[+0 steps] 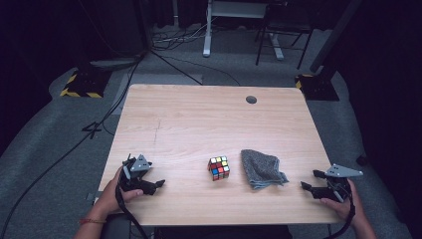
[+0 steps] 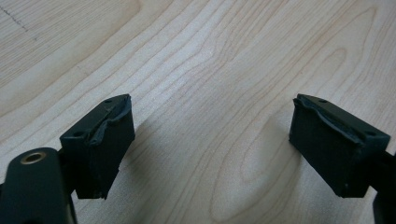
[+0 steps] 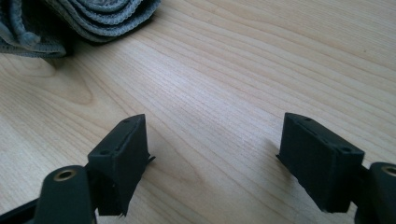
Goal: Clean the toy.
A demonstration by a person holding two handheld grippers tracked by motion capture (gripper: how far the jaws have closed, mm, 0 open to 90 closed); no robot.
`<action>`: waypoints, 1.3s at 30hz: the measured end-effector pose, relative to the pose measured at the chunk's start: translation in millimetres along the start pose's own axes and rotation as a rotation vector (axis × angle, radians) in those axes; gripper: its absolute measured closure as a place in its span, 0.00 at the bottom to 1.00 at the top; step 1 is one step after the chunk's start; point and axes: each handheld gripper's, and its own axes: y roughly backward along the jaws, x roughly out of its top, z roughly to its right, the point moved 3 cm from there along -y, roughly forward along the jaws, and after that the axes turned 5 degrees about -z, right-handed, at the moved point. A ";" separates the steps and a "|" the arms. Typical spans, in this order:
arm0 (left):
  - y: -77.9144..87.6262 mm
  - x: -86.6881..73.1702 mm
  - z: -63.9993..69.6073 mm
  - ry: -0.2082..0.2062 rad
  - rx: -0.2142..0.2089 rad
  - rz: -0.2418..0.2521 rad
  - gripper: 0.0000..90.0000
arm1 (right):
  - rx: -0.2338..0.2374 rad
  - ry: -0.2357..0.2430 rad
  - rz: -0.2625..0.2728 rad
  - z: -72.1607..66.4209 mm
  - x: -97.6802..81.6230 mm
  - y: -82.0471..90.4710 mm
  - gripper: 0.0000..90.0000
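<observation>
In the high view, the puzzle cube point(image 1: 219, 168) sits on the bench point(image 1: 199, 119) at about 6 o'clock from the bench centre, near the front edge; its far and underside faces are hidden. It is turned so one vertical edge faces the person, and it has no long axis. The grey cloth point(image 1: 262, 168) lies just beside the cube at its 3 o'clock, folded, long axis running 12 to 6 o'clock; in the right gripper view it is cut off at the 11 o'clock corner. The left gripper point(image 1: 158, 183), at the cube's 9 o'clock, has its jaws spread over bare wood. The right gripper point(image 1: 309, 181), at the cloth's 4 o'clock, is spread wide, pinching nothing.
</observation>
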 end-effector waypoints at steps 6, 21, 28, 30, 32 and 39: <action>0.4 -0.3 0.0 0.002 0.005 0.000 0.16 | -0.006 -0.007 0.001 0.5 0.0 -0.1 0.26; 0.7 -0.9 0.1 0.007 0.009 0.000 0.16 | -0.008 -0.009 0.001 0.6 0.0 0.0 0.27; 0.8 -1.1 0.1 0.010 0.009 0.000 0.16 | -0.009 -0.009 0.002 0.6 0.0 0.0 0.27; 0.8 -1.1 0.1 0.010 0.009 0.000 0.16 | -0.009 -0.009 0.001 0.5 0.0 0.0 0.27; 0.8 -1.1 0.1 0.010 0.009 0.000 0.16 | -0.009 -0.009 0.001 0.6 0.0 0.1 0.27; 0.8 -1.1 0.1 0.010 0.009 0.000 0.16 | -0.009 -0.008 0.002 0.5 0.0 0.1 0.27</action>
